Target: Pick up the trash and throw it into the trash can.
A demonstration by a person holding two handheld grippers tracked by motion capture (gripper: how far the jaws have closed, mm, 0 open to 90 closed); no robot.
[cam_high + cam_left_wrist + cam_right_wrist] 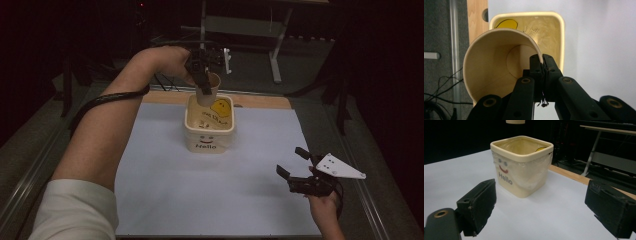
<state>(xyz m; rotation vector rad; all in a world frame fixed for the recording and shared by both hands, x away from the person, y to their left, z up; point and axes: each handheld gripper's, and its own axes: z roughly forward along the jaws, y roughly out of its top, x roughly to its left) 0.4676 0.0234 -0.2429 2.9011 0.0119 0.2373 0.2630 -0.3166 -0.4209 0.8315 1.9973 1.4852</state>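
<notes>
- Above the far side of the bin (209, 131), held by the left gripper (204, 82): a paper cup (208, 89), pinched by its rim wall with the jaws closed tight, one pad inside and one outside, seen plainly in the left gripper view (499, 72).
- Hanging tilted, mouth toward the person's side, base toward the bin's opening; not yet inside, not touching the rim.
- Likely step: lower the cup into the bin and let go.
- To do it well: centre over the opening first, since the cup sits toward the far edge; bring it a little toward the near side before descending.
- Keep the pinch firm until the base is past the rim; thin paper wall, easy to crease or slip.
- Mind the clear liner (534, 173) folded over the rim; avoid snagging it with the jaw tips.
- Open only once the cup is low, to stop it bouncing out.
- At the near right of the white mat (165, 200): right gripper (292, 170), jaws spread wide, holding nothing, well apart from the bin.
- Plenty of bare mat around the bin on all sides; wooden table edge (265, 102) just behind it, so retreat upward or toward the person rather than farther back.
</notes>
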